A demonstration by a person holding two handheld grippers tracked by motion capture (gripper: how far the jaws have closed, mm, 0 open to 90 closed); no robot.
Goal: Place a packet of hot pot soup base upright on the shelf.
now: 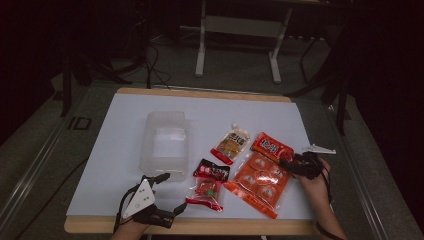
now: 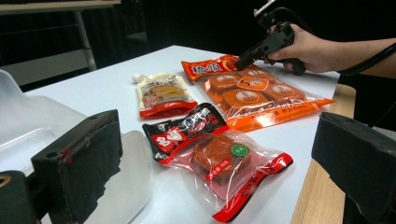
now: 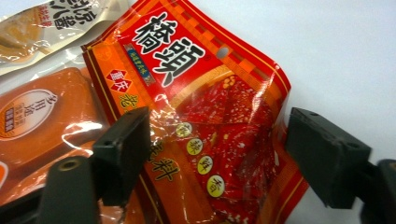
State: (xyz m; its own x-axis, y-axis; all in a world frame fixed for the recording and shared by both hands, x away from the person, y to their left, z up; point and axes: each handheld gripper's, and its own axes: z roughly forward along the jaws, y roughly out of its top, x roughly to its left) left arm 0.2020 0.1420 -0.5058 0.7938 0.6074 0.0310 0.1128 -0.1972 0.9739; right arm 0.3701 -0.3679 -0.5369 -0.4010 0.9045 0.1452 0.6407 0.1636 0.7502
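Our right gripper point(image 1: 289, 162) hangs low over the red seasoning packet point(image 1: 271, 146), its 2 jaws spread wide on either side of the packet's lower half and not yet touching it, which we read as a line-up for a pinch. That packet lies on the white table point(image 1: 125, 150) at the right, its near edge overlapping the big orange 4-cake pack point(image 1: 260, 182). Our left gripper point(image 1: 167, 192) sits at the near edge beside the clear plastic bin point(image 1: 165, 142), jaws parted and empty, perhaps waiting next to the likely destination for the snacks. Between the 2 grippers lie the pale sauce pouch point(image 1: 231, 143), the small black packet point(image 1: 212, 170) and the clear red-trimmed pouch point(image 1: 206, 192), laid out flat and mostly apart, so each can be taken singly. From above we get the whole layout; the right gripper view gives the packet's print and the gap between jaws and foil; the left gripper view shows the bin's wall point(image 2: 135, 186) just beside its own jaw, and the hand point(image 2: 310, 49) gripping the far tool.
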